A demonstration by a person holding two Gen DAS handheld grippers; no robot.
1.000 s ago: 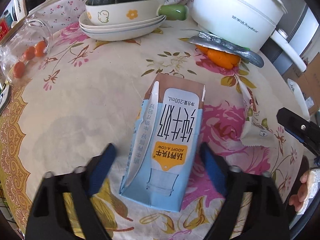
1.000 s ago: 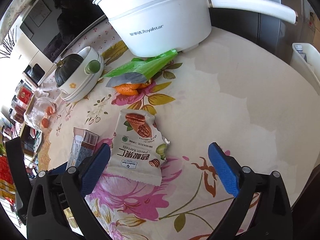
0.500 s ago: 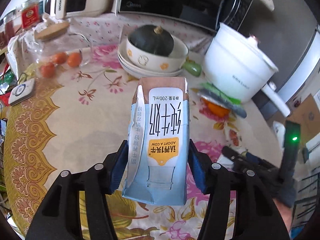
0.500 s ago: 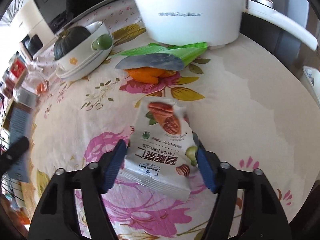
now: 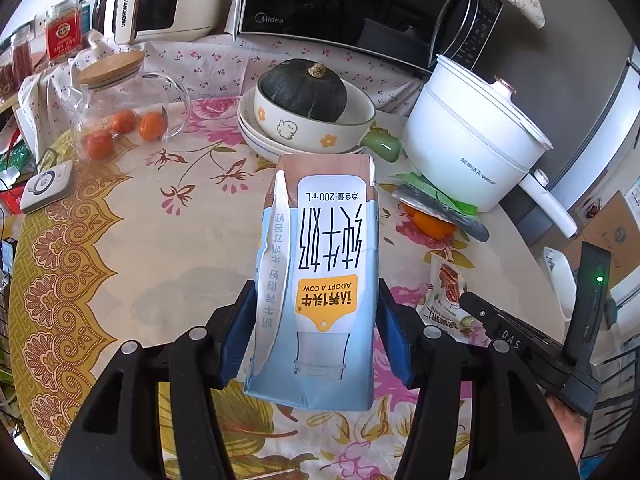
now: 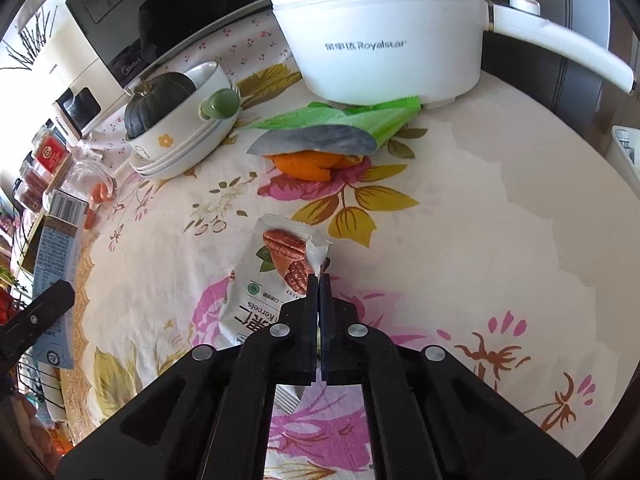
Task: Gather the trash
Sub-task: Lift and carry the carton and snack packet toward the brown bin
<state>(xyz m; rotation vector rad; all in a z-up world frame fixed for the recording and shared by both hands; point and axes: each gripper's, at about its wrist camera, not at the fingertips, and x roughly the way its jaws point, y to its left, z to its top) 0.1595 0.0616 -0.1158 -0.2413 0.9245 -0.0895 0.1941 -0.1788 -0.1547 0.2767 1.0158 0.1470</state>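
The left hand-held gripper (image 5: 316, 332) is clamped on the milk box (image 5: 320, 280). Its blue pads press on both sides of the box, in the middle of the left picture. The box hangs up off the desk (image 5: 160, 240), with its brown end pointing away.

The right hand-held gripper (image 6: 319, 292) has just been closing, and its two fingers are now pressed together in the middle of the right picture. The nut bag (image 6: 276, 276) lies flat on the flowery cloth right there, and a thin bit of it seems to be pinched between the fingers.

The step now is to lift the nut bag, I think. The pinch is only on a small part, so the bag could slip out. Lift it slowly and straight up, and watch that the whole bag comes along. If it drops, open up and pinch more of it.

Keep the milk box held tight and level, so no drops fall out.

More trash waits in the upper middle of the right picture: a green wrapper (image 6: 360, 120) and an orange peel (image 6: 308, 164), just beside the white pot (image 6: 380, 40).
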